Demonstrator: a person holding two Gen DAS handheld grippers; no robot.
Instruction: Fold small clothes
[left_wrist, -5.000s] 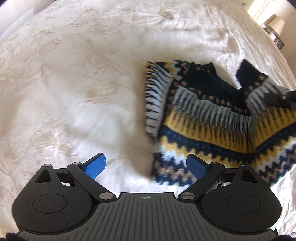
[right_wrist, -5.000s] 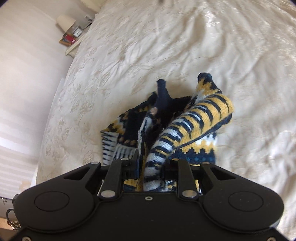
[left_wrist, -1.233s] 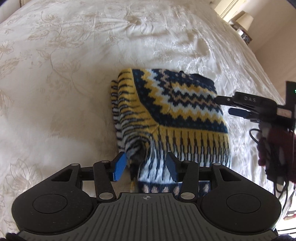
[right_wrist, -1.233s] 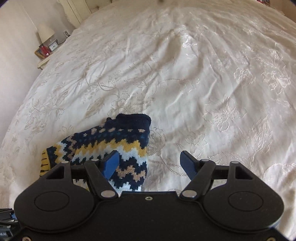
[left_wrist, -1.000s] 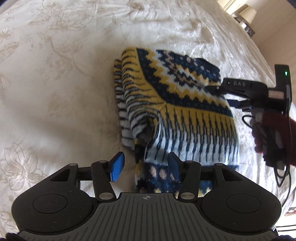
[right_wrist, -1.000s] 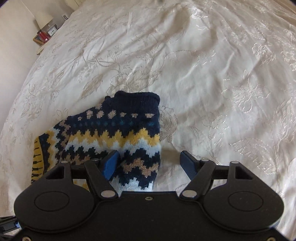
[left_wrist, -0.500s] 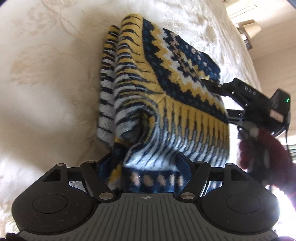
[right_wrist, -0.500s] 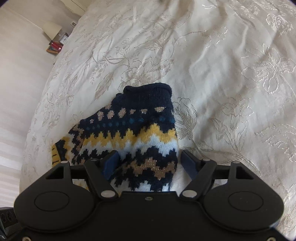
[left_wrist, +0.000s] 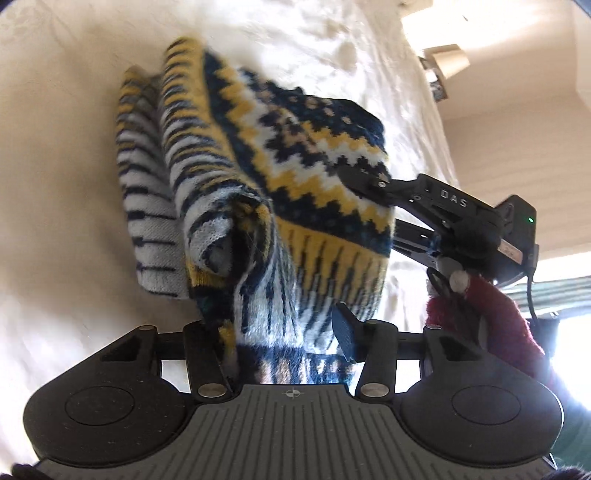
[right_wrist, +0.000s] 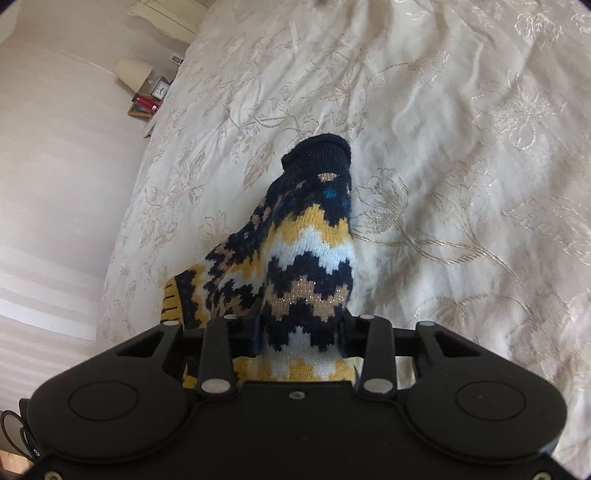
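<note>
A small knitted sweater (left_wrist: 280, 177) in navy, yellow and white zigzags is folded and lifted off the cream bedspread (left_wrist: 55, 147). My left gripper (left_wrist: 284, 332) is shut on its near striped edge, the cloth bunched between the fingers. My right gripper (right_wrist: 301, 332) is shut on the other edge of the sweater (right_wrist: 306, 251), whose navy hem hangs away from me. The right gripper also shows in the left wrist view (left_wrist: 369, 182), clamped on the sweater's right side.
The bedspread (right_wrist: 461, 147) with embroidered flowers fills both views. A bedside table with a lamp (right_wrist: 135, 74) stands by the wall beyond the bed's far left edge. A hand in a red glove (left_wrist: 491, 317) holds the right gripper.
Both grippers have closed on the sweater's edges and lifted it off the bed. Before, they stood open around the folded sweater lying flat.
</note>
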